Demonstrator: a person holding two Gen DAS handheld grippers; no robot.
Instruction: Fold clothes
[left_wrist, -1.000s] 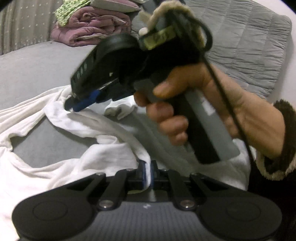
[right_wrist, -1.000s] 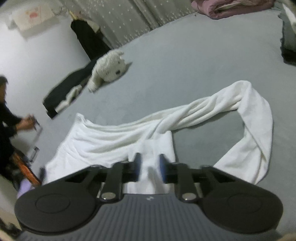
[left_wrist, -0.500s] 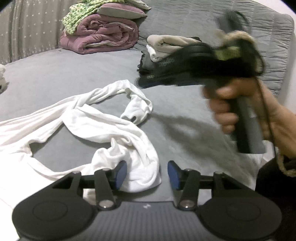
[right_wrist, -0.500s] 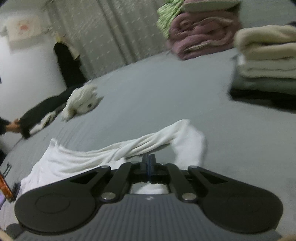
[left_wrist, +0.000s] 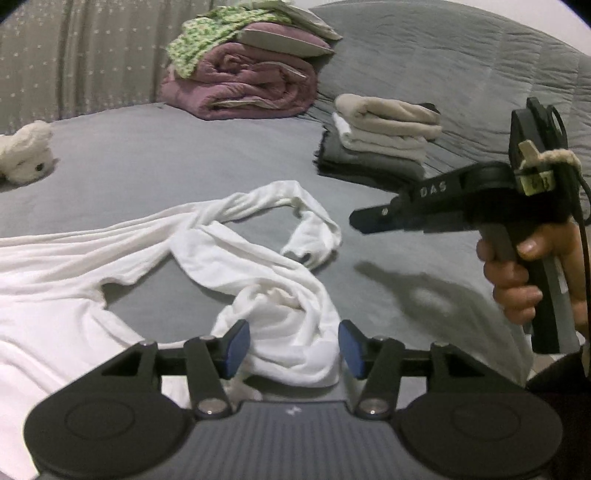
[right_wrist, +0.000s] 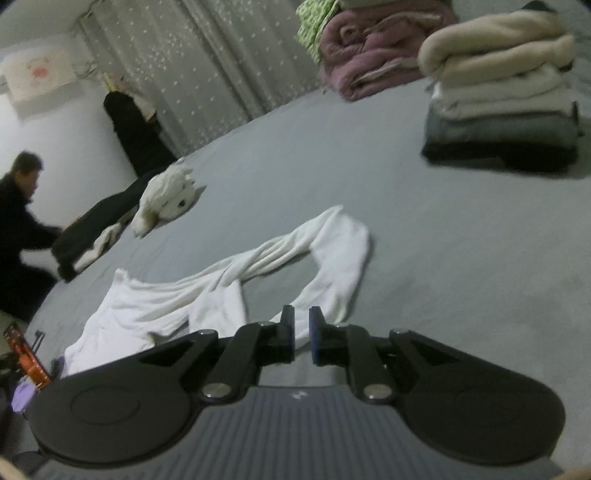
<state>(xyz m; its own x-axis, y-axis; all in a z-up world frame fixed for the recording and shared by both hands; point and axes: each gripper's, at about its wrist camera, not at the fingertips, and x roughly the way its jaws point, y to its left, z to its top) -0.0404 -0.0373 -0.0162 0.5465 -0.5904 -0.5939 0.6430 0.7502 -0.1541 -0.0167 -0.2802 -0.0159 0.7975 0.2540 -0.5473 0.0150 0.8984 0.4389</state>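
A white long-sleeved top (left_wrist: 258, 266) lies crumpled on the grey bed (left_wrist: 147, 155), its sleeves looped. My left gripper (left_wrist: 293, 347) hovers low over a bunched fold of it. Its jaws are opening, and the fold lies between the blue pads (left_wrist: 236, 347) without being pressed. My right gripper (left_wrist: 360, 221), held in a hand (left_wrist: 517, 280), hangs in the air to the right of the top and clear of it. In the right wrist view the right gripper (right_wrist: 301, 332) has its jaws opening by a narrow gap with nothing in them, and the top's sleeve (right_wrist: 332, 266) lies beyond.
A stack of folded clothes (left_wrist: 384, 136) (right_wrist: 498, 103) sits at the back right. A purple quilt (left_wrist: 243, 88) lies behind it. A white plush toy (right_wrist: 166, 195) and a dark garment (right_wrist: 96, 229) lie at the bed's left, where a person (right_wrist: 18, 221) crouches.
My left gripper has let go of the white cloth and spread its jaws. The right gripper has swung off the top toward the right, closed fully, then parted a little.
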